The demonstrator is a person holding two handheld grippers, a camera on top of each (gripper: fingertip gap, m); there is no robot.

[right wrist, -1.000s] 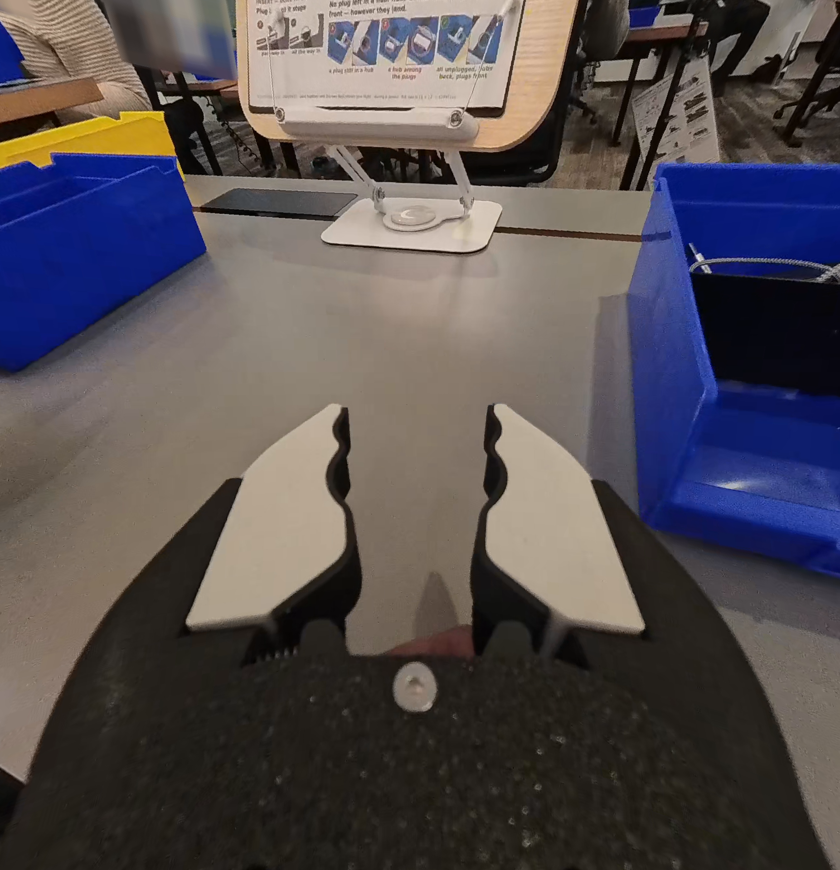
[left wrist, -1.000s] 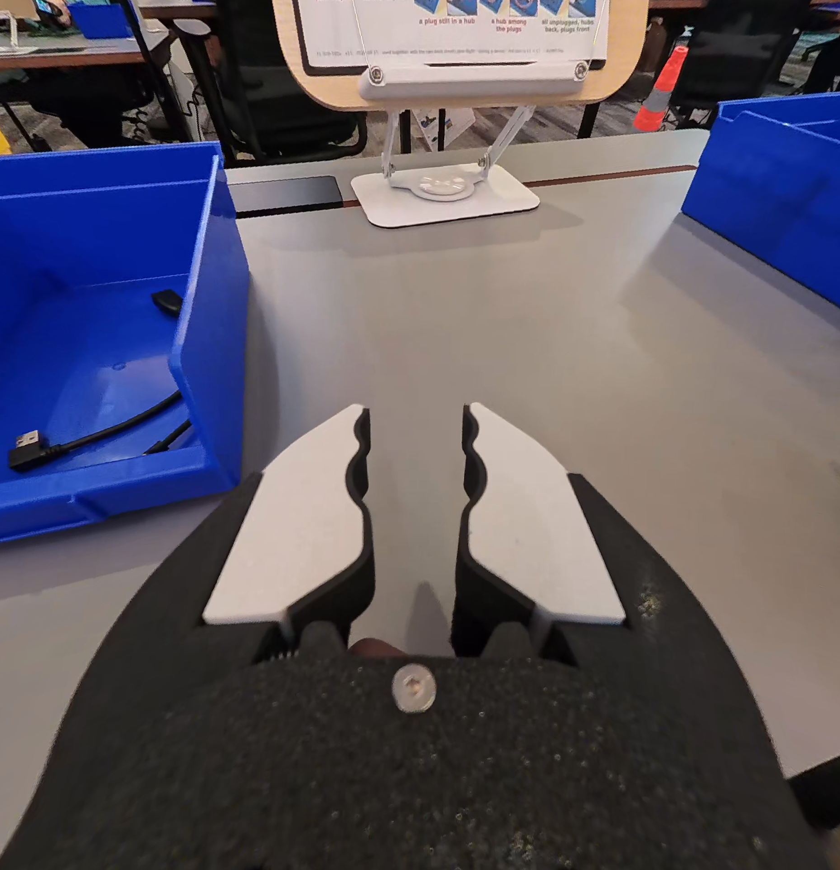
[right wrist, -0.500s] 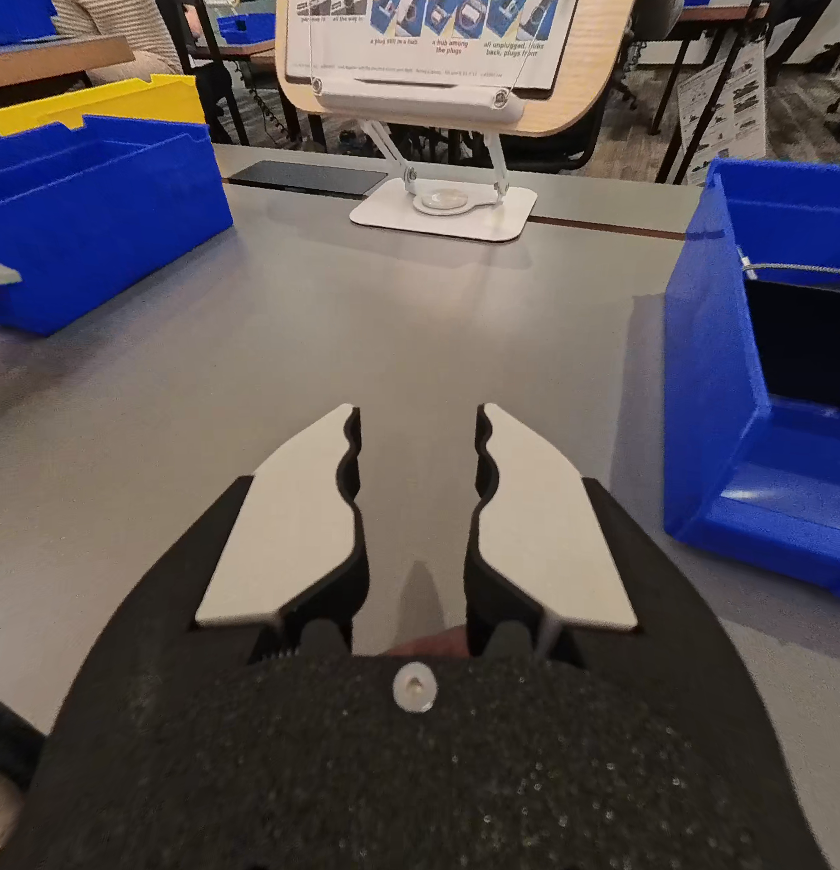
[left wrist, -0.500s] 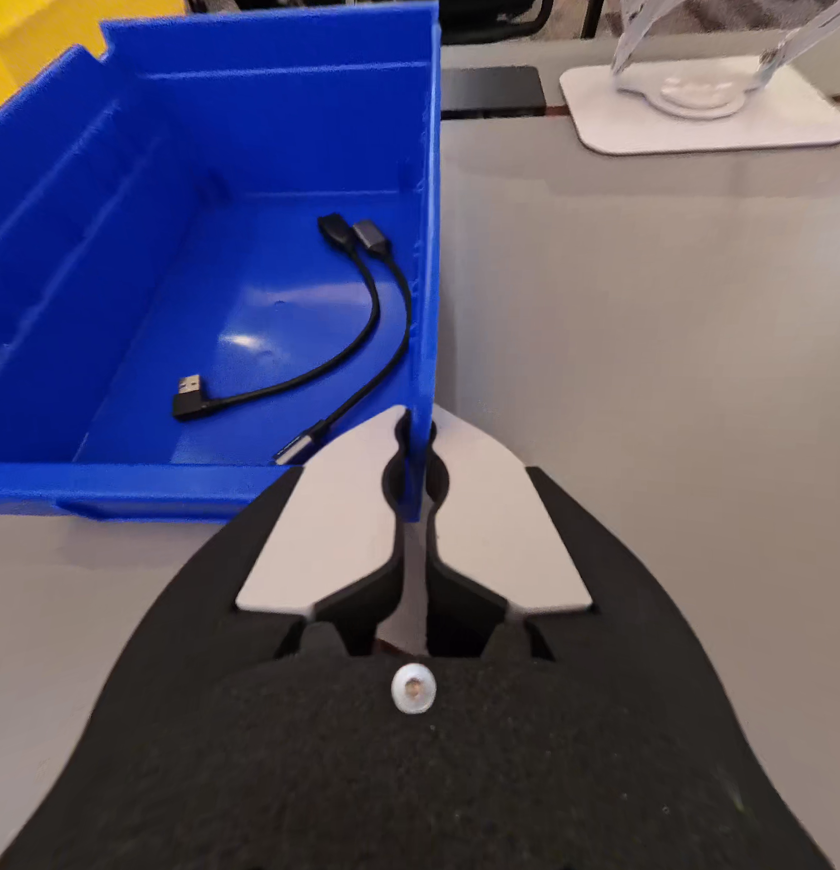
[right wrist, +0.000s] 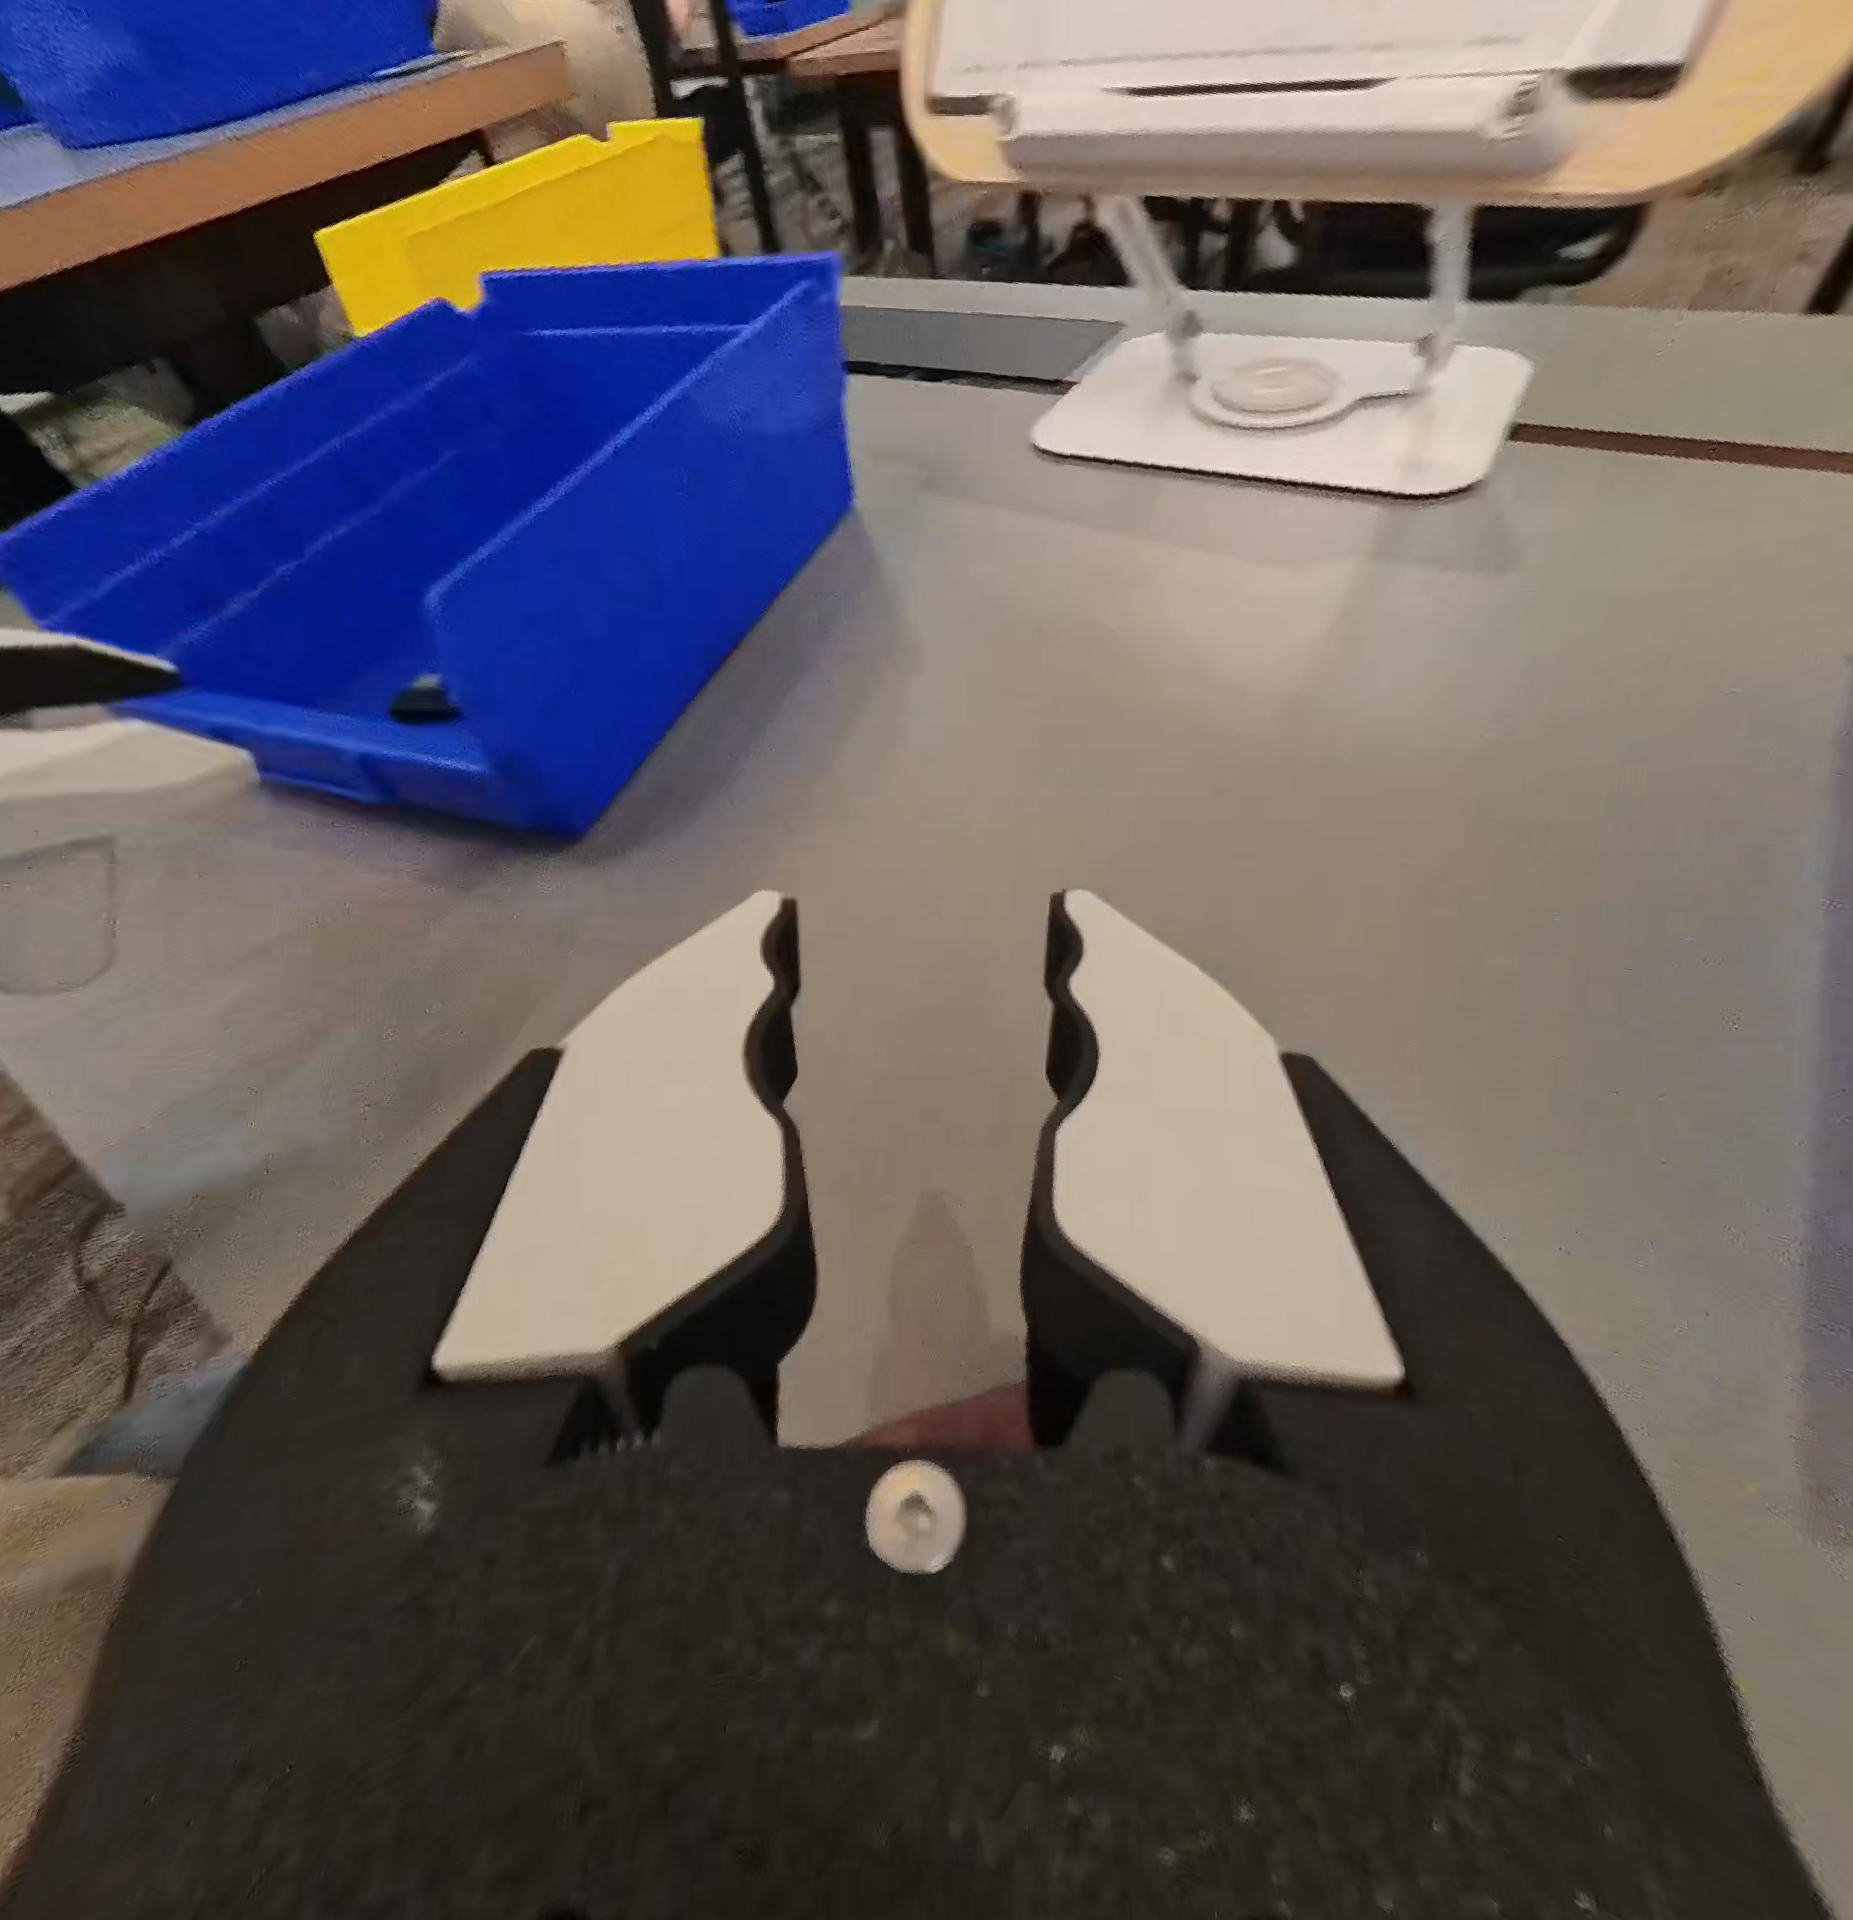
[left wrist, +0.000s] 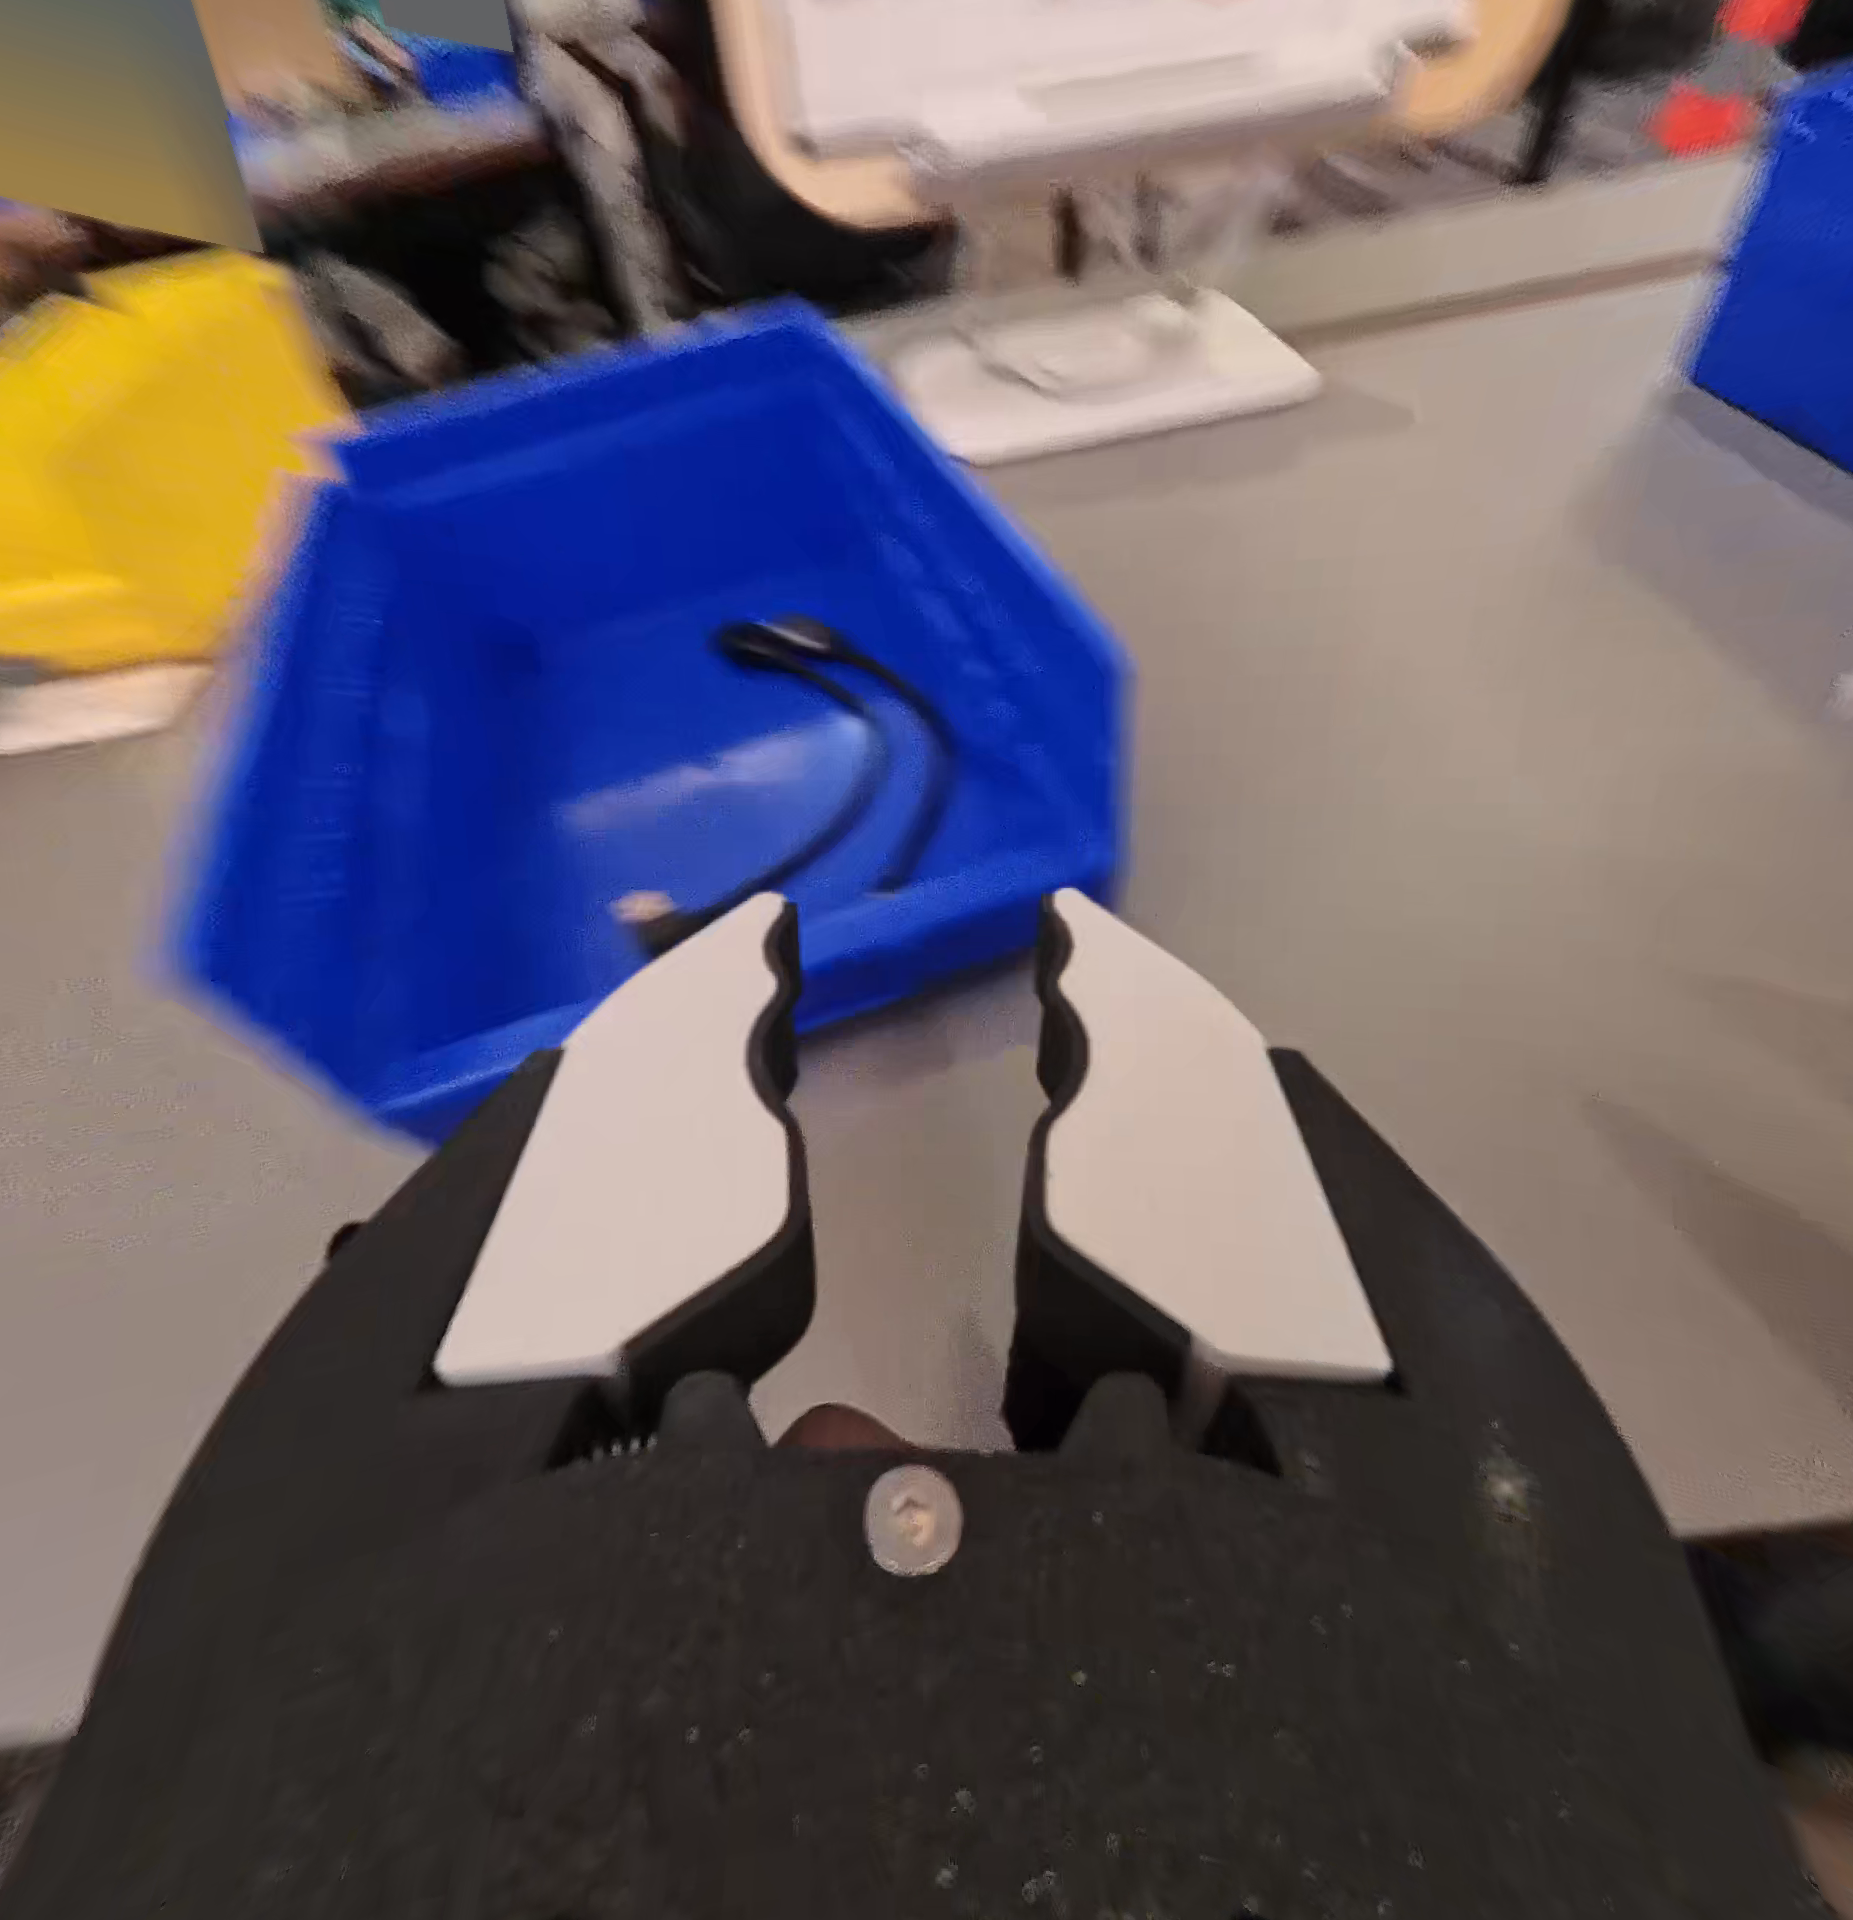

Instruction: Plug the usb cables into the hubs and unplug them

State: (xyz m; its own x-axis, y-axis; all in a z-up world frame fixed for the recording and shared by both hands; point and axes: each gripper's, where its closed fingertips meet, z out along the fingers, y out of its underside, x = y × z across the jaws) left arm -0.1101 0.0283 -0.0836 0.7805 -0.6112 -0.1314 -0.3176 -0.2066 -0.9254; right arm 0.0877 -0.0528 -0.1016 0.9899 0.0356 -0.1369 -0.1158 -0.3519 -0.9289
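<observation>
Left wrist view is smeared by motion, yet the essentials read: the left gripper (left wrist: 914, 914) has its jaws spread with nothing between them, poised just short of the near wall of the blue bin (left wrist: 465, 727) at centre frame. Two short black cables (left wrist: 880, 748) curl on the bin floor, right of centre, with a plug end near the front lip at about mid-frame. No hub shows in either view.

In the right wrist view the right gripper (right wrist: 920, 909) is likewise spread and empty, over bare grey counter (right wrist: 1317, 831); the same bin sits at left centre and the left gripper's tip pokes in at the far left edge. A white stand (right wrist: 1286, 416) is at upper right, a yellow bin (right wrist: 527, 229) behind at upper left.

The step in hand looks like fetching a cable from the bin. To do it well, I would let the left gripper settle first — the blur suggests it is hard to aim now. Then go over the front lip rather than into it, and pinch a cable at the moulded plug body, not the thin cord, so the connector stays steady for insertion — keeping the second cable from tangling along.
</observation>
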